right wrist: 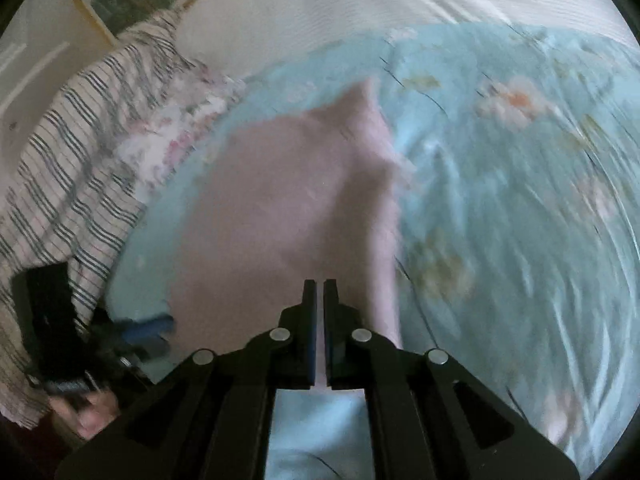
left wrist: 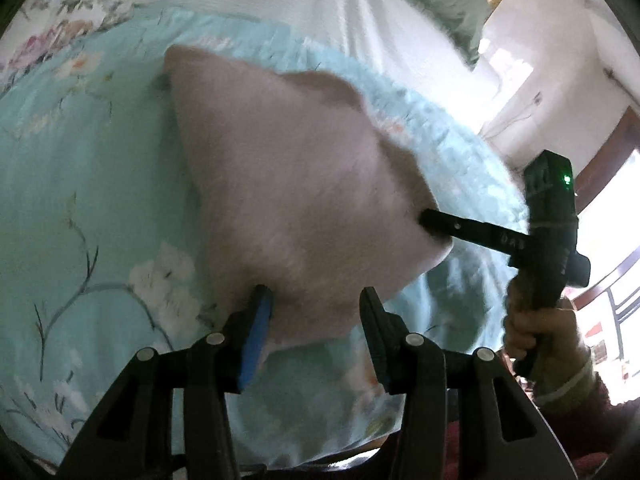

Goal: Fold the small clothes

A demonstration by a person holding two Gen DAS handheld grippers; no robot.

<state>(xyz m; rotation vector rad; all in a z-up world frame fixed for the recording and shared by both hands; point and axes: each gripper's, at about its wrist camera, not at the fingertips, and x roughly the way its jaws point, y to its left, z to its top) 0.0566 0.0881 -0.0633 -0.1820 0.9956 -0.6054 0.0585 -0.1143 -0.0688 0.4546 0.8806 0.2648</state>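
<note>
The pink garment lies spread on the light blue floral bedspread, one edge lifted. The right gripper has its fingers pressed nearly together, pinching that pink cloth at its near edge (the view is motion-blurred). The left gripper stands wide apart at the garment's near corner, gripping nothing. A striped cloth lies at the bedspread's far side.

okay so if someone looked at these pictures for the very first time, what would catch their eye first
Most likely the pink garment spread mid-frame on the pale blue floral bedcover. The right gripper is pinched shut on its right edge, while the left gripper sits open at its near edge. A striped cloth lies crumpled at the bed's left.
</note>
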